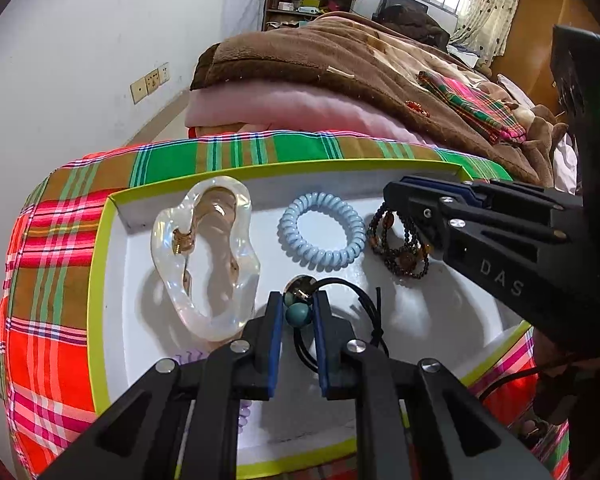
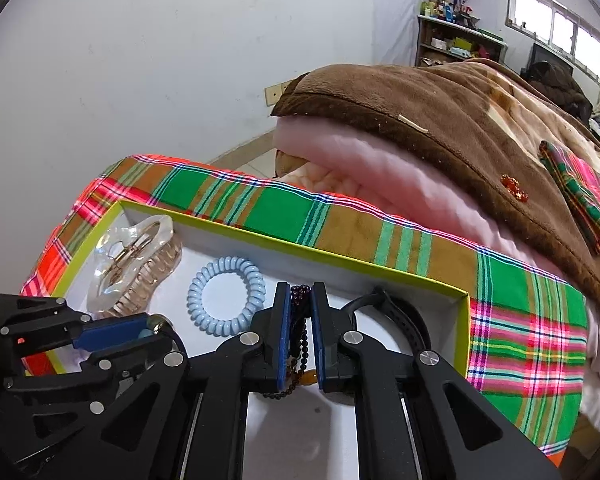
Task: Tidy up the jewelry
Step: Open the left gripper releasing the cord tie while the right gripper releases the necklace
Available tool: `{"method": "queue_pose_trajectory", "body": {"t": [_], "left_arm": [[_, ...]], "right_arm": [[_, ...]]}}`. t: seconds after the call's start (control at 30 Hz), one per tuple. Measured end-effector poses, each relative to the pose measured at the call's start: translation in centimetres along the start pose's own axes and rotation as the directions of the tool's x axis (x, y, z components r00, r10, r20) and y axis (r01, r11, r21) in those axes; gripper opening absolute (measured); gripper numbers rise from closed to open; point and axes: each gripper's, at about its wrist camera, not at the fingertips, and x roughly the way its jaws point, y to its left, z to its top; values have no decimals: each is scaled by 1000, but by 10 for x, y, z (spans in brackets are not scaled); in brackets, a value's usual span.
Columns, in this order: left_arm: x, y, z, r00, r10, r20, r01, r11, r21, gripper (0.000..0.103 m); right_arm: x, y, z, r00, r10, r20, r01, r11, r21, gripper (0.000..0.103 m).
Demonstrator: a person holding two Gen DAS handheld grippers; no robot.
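Note:
A white box with a lime-green rim [image 1: 100, 264] lies on a plaid cloth. In it are a clear hair claw [image 1: 204, 256], a light-blue spiral hair tie [image 1: 322, 230] and a lilac spiral tie [image 1: 244, 416], partly hidden. My left gripper [image 1: 298, 304] is shut on the teal beads of a black cord hair tie [image 1: 298, 314], low over the box floor. My right gripper [image 2: 301, 296] is shut on a dark beaded bracelet [image 2: 300, 340]; in the left wrist view the bracelet [image 1: 400, 248] hangs from it at the box's right. A black strap [image 2: 404, 316] lies behind it.
The box [image 2: 380, 270] sits on a plaid-covered cushion [image 2: 420, 248]. Behind it lie a pink quilt [image 2: 380, 168] and a brown blanket [image 2: 460, 112] with a folded plaid cloth [image 2: 580, 196]. A white wall is at left; shelves [image 1: 304, 4] stand far back.

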Motion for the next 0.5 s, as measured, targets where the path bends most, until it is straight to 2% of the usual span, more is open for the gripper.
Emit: {"method": "queue_pose_trajectory", "body": {"t": [0.13,0.37,0.5], "left_arm": [[0,-1,0,1000,6,-1,-6,1000,6,18],[0,-1,0,1000,9,2,-9,1000,-5,27],[-5,-1,1,1000,-1,15,1,1000,-7,35]], "right_arm": [[0,-1,1,1000,-5,8,5,1000,13,13],[0,-1,1,1000,-6,18,6,1000,19,14],[-1,0,2,1000,-5,24,4,1000,22,19]]}}
